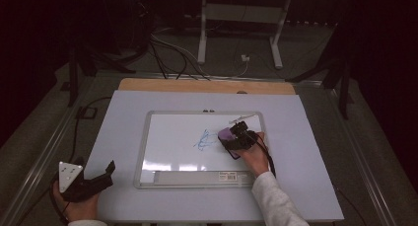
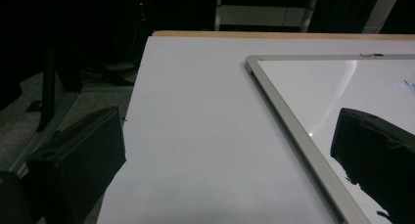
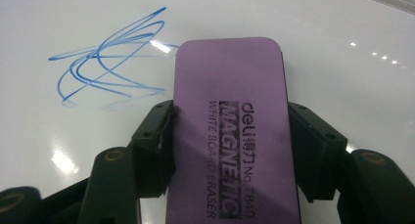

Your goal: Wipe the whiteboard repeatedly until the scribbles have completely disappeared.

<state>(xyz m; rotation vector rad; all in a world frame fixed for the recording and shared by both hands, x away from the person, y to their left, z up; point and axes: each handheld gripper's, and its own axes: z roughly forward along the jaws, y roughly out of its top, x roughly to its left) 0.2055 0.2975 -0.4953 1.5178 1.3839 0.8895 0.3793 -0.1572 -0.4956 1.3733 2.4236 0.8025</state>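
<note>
Lying flat on the white table cover point(image 1: 148, 206), the whiteboard point(image 1: 172, 137) carries a blue marker scribble point(image 1: 203, 140) near its middle, and a pale strip point(image 1: 190, 177) runs along its near edge inside the metal frame. Beyond the table, tangled cables point(image 1: 167, 53) and the white legs of a stand point(image 1: 240, 28) sit on the dark floor; none of this lies between the tools and the board.

In the right gripper view the purple magnetic whiteboard eraser point(image 3: 235, 136) is pinched at its long sides by the right gripper point(image 3: 230, 150), one black jaw pressed against each edge. The printed face of the eraser points up at the camera, and its rounded far end sits just beside the right end of the scribble point(image 3: 107, 62), touching or nearly touching the last faint strokes. From the high view the same eraser point(image 1: 226, 136) rests on the board to the right of the scribble, under the person's right hand point(image 1: 254, 159).

At the near left corner of the table the left gripper point(image 1: 98, 179) has its jaws spread wide with nothing between them, well apart from the eraser. Its own view looks along the left frame of the whiteboard point(image 2: 288, 126).
</note>
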